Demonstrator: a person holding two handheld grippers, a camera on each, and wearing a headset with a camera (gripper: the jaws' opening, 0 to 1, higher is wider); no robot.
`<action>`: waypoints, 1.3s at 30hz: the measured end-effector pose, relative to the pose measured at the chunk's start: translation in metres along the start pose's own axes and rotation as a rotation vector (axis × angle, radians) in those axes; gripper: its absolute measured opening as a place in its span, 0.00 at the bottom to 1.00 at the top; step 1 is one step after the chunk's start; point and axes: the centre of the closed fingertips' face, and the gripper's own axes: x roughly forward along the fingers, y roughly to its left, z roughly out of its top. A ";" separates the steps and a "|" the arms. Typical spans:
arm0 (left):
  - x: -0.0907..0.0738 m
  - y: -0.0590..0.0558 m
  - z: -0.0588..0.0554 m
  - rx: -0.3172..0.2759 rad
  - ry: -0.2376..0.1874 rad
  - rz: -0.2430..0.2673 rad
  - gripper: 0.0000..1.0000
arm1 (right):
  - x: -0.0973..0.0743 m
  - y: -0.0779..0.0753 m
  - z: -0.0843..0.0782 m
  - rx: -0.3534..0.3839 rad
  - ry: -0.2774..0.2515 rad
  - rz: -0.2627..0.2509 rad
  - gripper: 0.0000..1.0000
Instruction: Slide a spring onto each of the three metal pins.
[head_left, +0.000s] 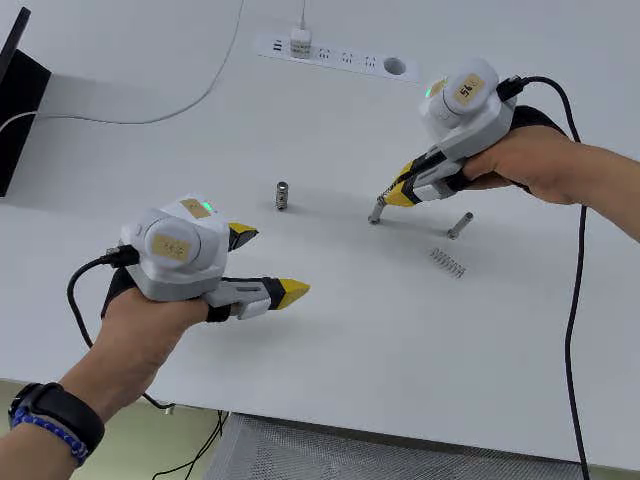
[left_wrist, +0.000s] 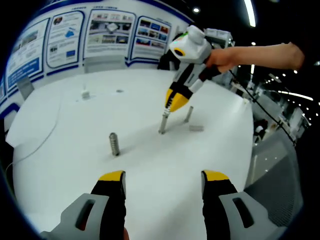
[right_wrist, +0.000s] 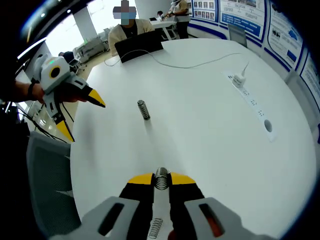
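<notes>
The left gripper gapes empty beside a spring-clad pin, while the right gripper nips a spring at the middle pin, light and squashy, probably best held gently mid-coil, with the bare pin and loose spring beyond.

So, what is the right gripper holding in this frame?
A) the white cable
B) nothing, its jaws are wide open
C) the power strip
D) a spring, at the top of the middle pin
D: the right gripper has its jaws closed on a spring at the top of the middle pin.
</notes>
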 end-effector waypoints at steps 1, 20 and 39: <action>0.000 0.001 -0.001 -0.002 0.000 0.000 0.62 | 0.001 0.000 0.000 -0.001 0.003 0.002 0.12; -0.001 0.002 -0.004 -0.010 0.005 0.001 0.62 | 0.011 0.000 0.005 -0.022 0.012 0.010 0.12; -0.002 0.005 -0.006 -0.014 0.004 0.005 0.62 | 0.022 0.002 0.000 -0.034 0.016 0.007 0.12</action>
